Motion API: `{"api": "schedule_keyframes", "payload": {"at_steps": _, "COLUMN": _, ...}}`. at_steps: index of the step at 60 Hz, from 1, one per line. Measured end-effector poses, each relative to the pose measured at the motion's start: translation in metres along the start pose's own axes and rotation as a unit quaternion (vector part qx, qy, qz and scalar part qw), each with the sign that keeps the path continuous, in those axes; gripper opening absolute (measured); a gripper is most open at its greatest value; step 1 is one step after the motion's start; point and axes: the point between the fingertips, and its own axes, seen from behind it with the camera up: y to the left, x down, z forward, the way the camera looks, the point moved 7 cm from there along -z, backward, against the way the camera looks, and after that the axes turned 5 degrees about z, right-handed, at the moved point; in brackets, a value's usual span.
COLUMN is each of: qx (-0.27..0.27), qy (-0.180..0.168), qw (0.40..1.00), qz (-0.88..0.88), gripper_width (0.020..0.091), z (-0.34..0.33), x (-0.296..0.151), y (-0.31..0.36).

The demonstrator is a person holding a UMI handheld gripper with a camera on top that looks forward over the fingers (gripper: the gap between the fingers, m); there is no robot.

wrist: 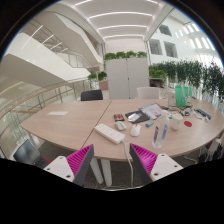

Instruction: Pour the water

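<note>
Nothing sits between my jaws yet: the gripper [111, 165] hangs well back from the tabletop [70, 126], fingers spread wide apart and empty, the pink pads [79, 163] facing each other across open air. What I take for the water's container, a clear bottle [159, 130], stands upright on the tabletop just beyond my right finger, among a small clutter of things I cannot make out; a tall green bottle [182, 96] stands farther back on the same side, and a flat white object [109, 133] lies nearer the middle. I judge the step in hand to be the approach. To do it well I should steer right, come in level and low, keep the spread wide until the bottle's body is squarely between the pads, and close on its middle, not its neck, so it stays upright.
</note>
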Motion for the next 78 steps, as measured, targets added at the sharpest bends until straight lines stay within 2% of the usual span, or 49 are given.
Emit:
{"api": "schedule_keyframes", "payload": {"at_steps": 14, "qx": 0.013, "qy": -0.034, "qw": 0.999, "qz": -0.003, "gripper_width": 0.0809, "z": 0.021, "x": 0.004, "y": -0.029}}
{"api": "schedule_keyframes", "payload": {"at_steps": 19, "qx": 0.022, "qy": -0.053, "qw": 0.998, "qz": -0.008, "gripper_width": 0.0816, "z": 0.034, "x": 0.007, "y": -0.062}}
{"api": "schedule_keyframes", "payload": {"at_steps": 30, "qx": 0.052, "qy": -0.071, "qw": 0.996, "qz": -0.029, "gripper_width": 0.0821, "z": 0.082, "x": 0.030, "y": -0.133}}
{"api": "schedule_keyframes", "payload": {"at_steps": 35, "qx": 0.059, "qy": -0.083, "qw": 0.994, "qz": -0.032, "gripper_width": 0.0820, "z": 0.110, "x": 0.026, "y": -0.170}}
{"api": "schedule_keyframes", "payload": {"at_steps": 45, "qx": 0.066, "qy": -0.077, "qw": 0.994, "qz": -0.033, "gripper_width": 0.0820, "z": 0.172, "x": 0.019, "y": -0.227}}
{"api": "schedule_keyframes", "payload": {"at_steps": 54, "qx": 0.059, "qy": -0.089, "qw": 0.994, "qz": -0.028, "gripper_width": 0.0820, "z": 0.223, "x": 0.005, "y": -0.241}}
{"api": "schedule_keyframes", "payload": {"at_steps": 57, "qx": 0.048, "qy": -0.090, "qw": 0.994, "qz": -0.028, "gripper_width": 0.0767, "z": 0.236, "x": 0.000, "y": -0.244}}
{"api": "schedule_keyframes", "payload": {"at_steps": 58, "qx": 0.044, "qy": -0.086, "qw": 0.995, "qz": -0.028, "gripper_width": 0.0668, "z": 0.240, "x": 0.000, "y": -0.244}}
{"api": "schedule_keyframes", "payload": {"at_steps": 59, "qx": 0.041, "qy": -0.077, "qw": 0.996, "qz": -0.028, "gripper_width": 0.0531, "z": 0.246, "x": 0.001, "y": -0.246}}
{"api": "schedule_keyframes", "payload": {"at_steps": 60, "qx": 0.043, "qy": -0.070, "qw": 0.996, "qz": -0.028, "gripper_width": 0.0443, "z": 0.250, "x": 0.003, "y": -0.248}}
{"api": "schedule_keyframes", "payload": {"at_steps": 64, "qx": 0.050, "qy": -0.086, "qw": 0.995, "qz": -0.026, "gripper_width": 0.0442, "z": 0.257, "x": -0.002, "y": -0.249}}
{"api": "schedule_keyframes", "payload": {"at_steps": 68, "qx": 0.038, "qy": -0.088, "qw": 0.995, "qz": -0.035, "gripper_width": 0.0431, "z": 0.259, "x": -0.002, "y": -0.246}}
{"api": "schedule_keyframes", "payload": {"at_steps": 73, "qx": 0.027, "qy": -0.073, "qw": 0.997, "qz": -0.020, "gripper_width": 0.0388, "z": 0.265, "x": -0.005, "y": -0.250}}
{"api": "schedule_keyframes", "payload": {"at_steps": 78, "qx": 0.004, "qy": -0.040, "qw": 0.999, "qz": 0.005, "gripper_width": 0.0367, "z": 0.272, "x": -0.011, "y": -0.248}}
